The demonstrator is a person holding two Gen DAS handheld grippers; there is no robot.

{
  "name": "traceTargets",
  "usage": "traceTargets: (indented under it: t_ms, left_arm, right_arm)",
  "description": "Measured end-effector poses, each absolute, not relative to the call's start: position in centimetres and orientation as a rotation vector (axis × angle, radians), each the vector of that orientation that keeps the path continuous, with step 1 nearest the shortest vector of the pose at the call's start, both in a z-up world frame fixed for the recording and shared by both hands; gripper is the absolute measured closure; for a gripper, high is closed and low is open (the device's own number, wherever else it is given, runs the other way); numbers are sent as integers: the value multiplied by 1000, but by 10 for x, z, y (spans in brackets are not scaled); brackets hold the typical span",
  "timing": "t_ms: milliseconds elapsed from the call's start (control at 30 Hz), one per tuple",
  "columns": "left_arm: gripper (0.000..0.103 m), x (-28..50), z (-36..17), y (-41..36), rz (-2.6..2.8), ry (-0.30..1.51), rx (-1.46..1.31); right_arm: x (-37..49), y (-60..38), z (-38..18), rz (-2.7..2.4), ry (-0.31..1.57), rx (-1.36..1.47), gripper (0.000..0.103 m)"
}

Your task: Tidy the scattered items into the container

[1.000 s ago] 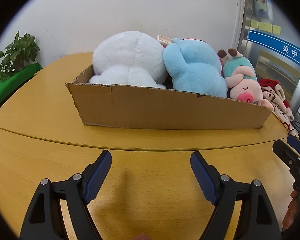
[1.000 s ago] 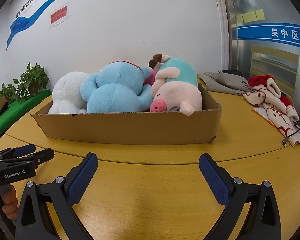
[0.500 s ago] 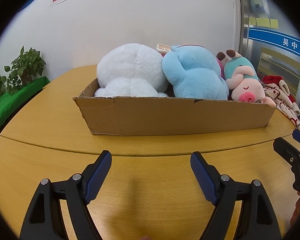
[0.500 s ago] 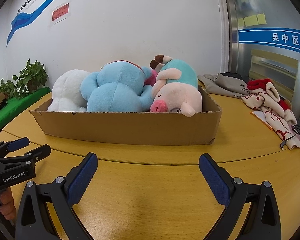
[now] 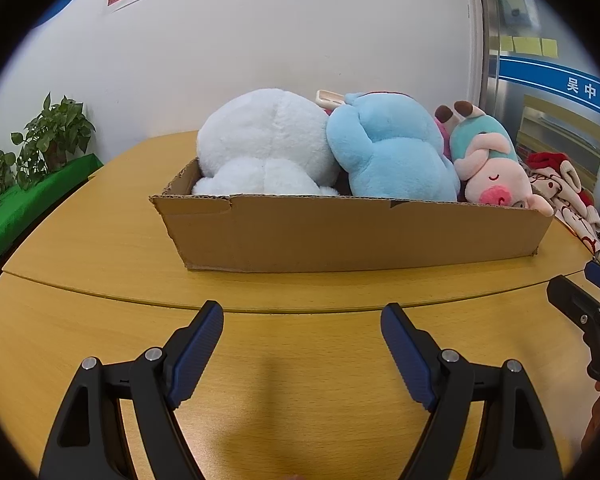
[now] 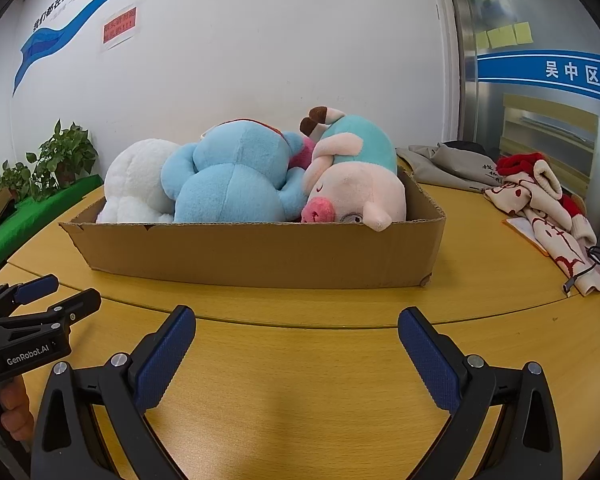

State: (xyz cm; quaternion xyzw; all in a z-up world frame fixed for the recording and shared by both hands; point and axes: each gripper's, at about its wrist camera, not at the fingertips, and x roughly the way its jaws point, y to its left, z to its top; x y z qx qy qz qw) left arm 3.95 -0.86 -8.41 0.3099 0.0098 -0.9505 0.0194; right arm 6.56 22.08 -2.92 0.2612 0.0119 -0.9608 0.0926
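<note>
The room has a white wall [image 6: 260,40] at 12 o'clock carrying a blue wave stripe [image 6: 60,28] and a small red notice [image 6: 119,29]. A metal-framed panel [image 6: 540,92] with a blue sign band and yellow sticky notes [image 6: 504,36] stands at 2 o'clock. Potted plants [image 6: 64,152] on a green ledge [image 6: 28,216] occupy 9 to 10 o'clock.

The worktop [image 6: 300,380] is a yellow wood-grain surface, curved, with a seam running across it between the two grippers and the box.

The cardboard box [image 6: 260,252] sits on the far section of the worktop at 12 o'clock, beyond the seam. It holds three plush toys in a row, each touching the next: a white plush [image 5: 264,144] at the 9 o'clock end, a blue plush [image 5: 392,148] in the middle, and a pig plush [image 5: 492,164] with a teal body at the 3 o'clock end. The pig's snout and one foot overhang the near rim.

A grey garment [image 6: 452,164] and a red-and-cream cloth heap [image 6: 540,204] lie on the worktop at 2 to 3 o'clock, apart from the box.

The left gripper [image 5: 302,318] is above bare worktop at 6 o'clock, fingers [image 5: 198,352] spread wide, gripping nothing. The right gripper [image 6: 296,318] is likewise at 6 o'clock in its own view, fingers [image 6: 430,358] spread wide and empty.
</note>
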Motion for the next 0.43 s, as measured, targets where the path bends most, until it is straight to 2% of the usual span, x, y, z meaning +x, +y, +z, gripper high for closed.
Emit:
traceTargets:
  t_ms: [433]
  left_arm:
    - [22,39,-84,-10,-2942,27,961]
  right_arm:
    - [64,217,-29,-2851,64,785,0]
